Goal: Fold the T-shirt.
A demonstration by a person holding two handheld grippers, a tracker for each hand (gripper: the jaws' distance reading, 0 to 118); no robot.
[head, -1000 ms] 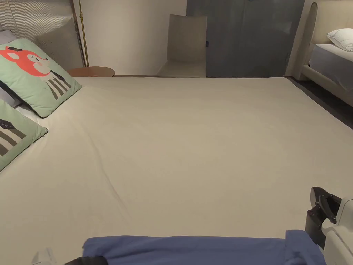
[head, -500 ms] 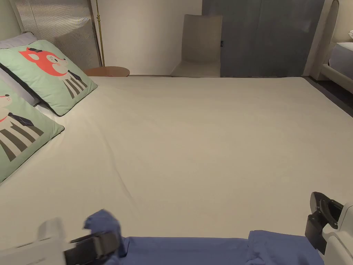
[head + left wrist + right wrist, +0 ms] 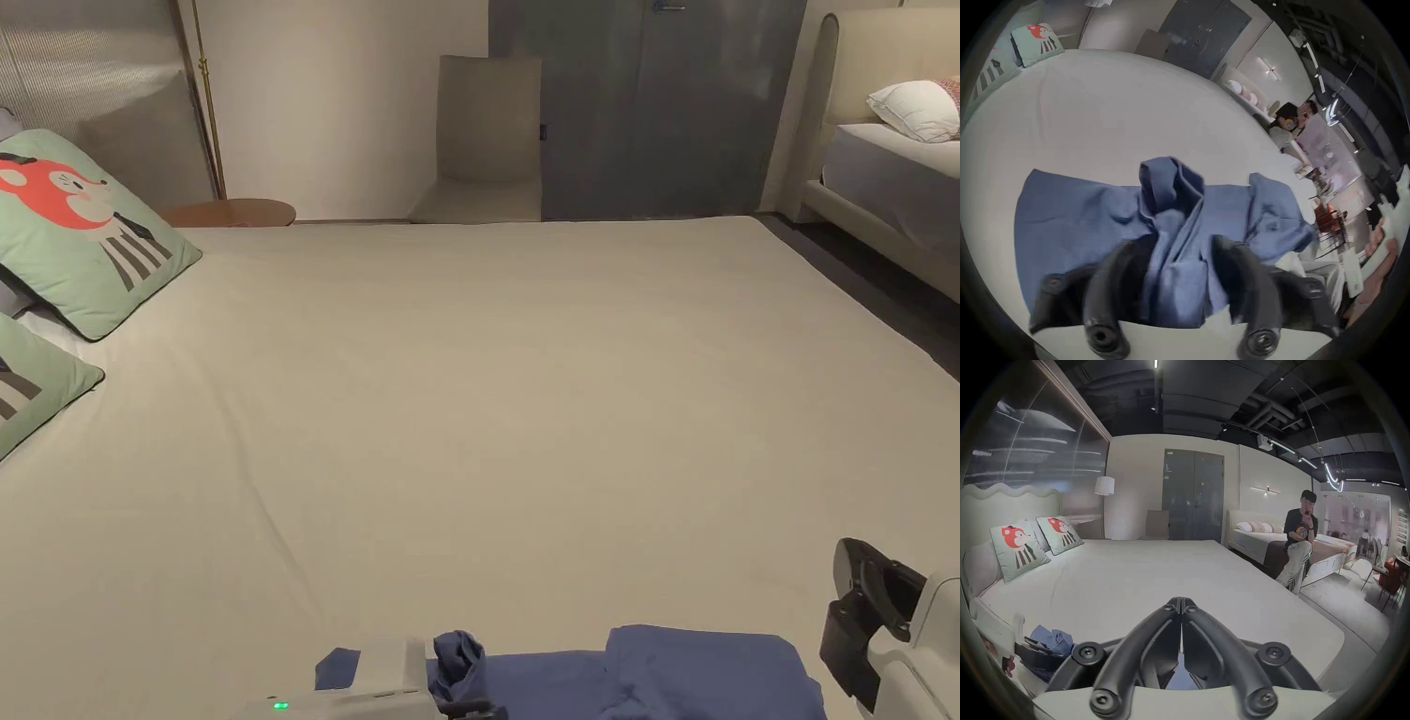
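Observation:
The blue T-shirt [image 3: 694, 670] lies as a narrow folded strip along the near edge of the bed. My left gripper [image 3: 464, 703] sits at the bottom centre, shut on a bunched end of the shirt, which pokes up above its jaws. In the left gripper view the blue T-shirt [image 3: 1174, 258] runs up between the two black jaws and spreads flat behind them. My right gripper [image 3: 858, 605] hovers just right of the shirt's folded right end. Its jaws meet at the tips, so the right gripper [image 3: 1181, 601] is shut, with nothing between them.
The wide cream bed sheet [image 3: 487, 394] stretches away ahead. Two green fox cushions [image 3: 80, 234] lean at the left by the headboard. A beige chair [image 3: 483, 141] and a dark door stand beyond the far edge. A person [image 3: 1299, 545] sits on a second bed to the right.
My left gripper has carried the shirt's left end rightward along the near edge, so the blue strip is shorter. The right gripper has stayed put. The head camera has swung.

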